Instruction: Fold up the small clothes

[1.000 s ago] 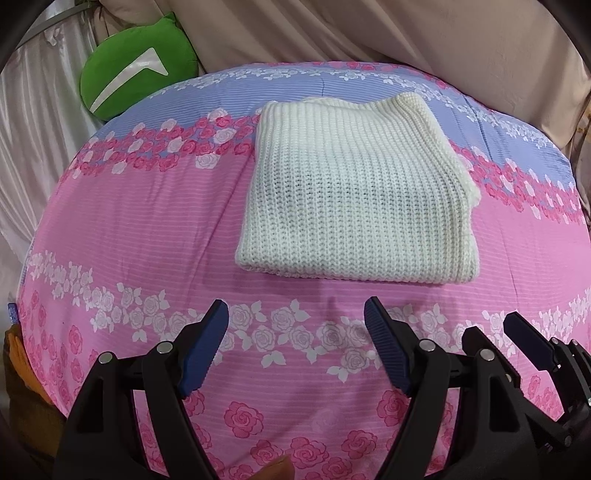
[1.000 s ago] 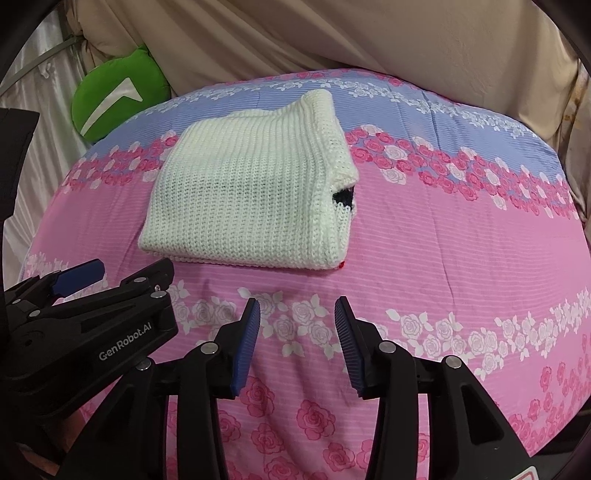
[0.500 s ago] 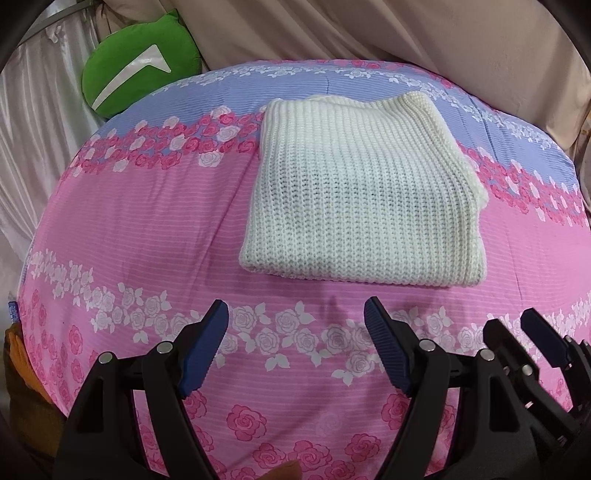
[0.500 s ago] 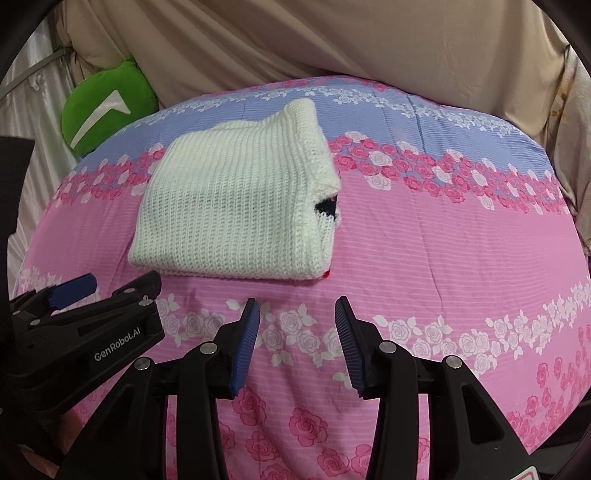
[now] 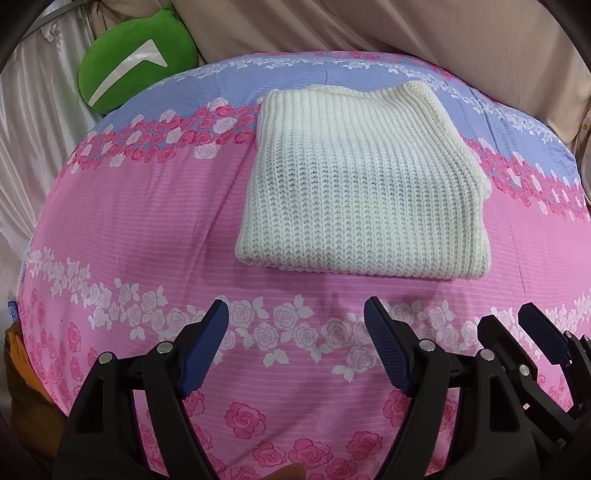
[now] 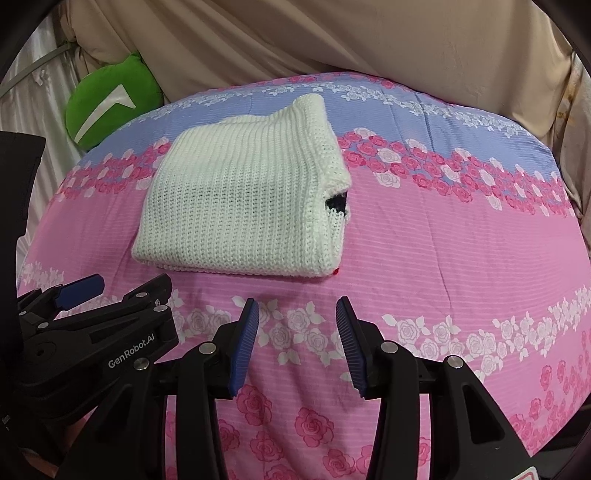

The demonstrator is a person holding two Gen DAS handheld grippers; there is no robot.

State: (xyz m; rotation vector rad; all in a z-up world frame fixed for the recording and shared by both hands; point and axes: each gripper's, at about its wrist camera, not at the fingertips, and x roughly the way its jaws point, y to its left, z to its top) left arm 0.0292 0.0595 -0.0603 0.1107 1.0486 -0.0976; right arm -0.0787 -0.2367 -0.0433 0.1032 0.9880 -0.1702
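Observation:
A cream knitted sweater lies folded into a neat rectangle on the pink and blue floral bedspread. It also shows in the right wrist view, with a dark patch peeking out at its right side. My left gripper is open and empty, held back from the sweater's near edge. My right gripper is open and empty, also short of the near edge. The right gripper shows at the right of the left wrist view. The left gripper shows at the left of the right wrist view.
A green plush cushion sits at the far left, also in the right wrist view. Beige fabric hangs behind the bed. Pale curtain is at the left.
Both grippers have drawn back and shifted slightly; the sweater has not moved and stays folded. Both stay open.

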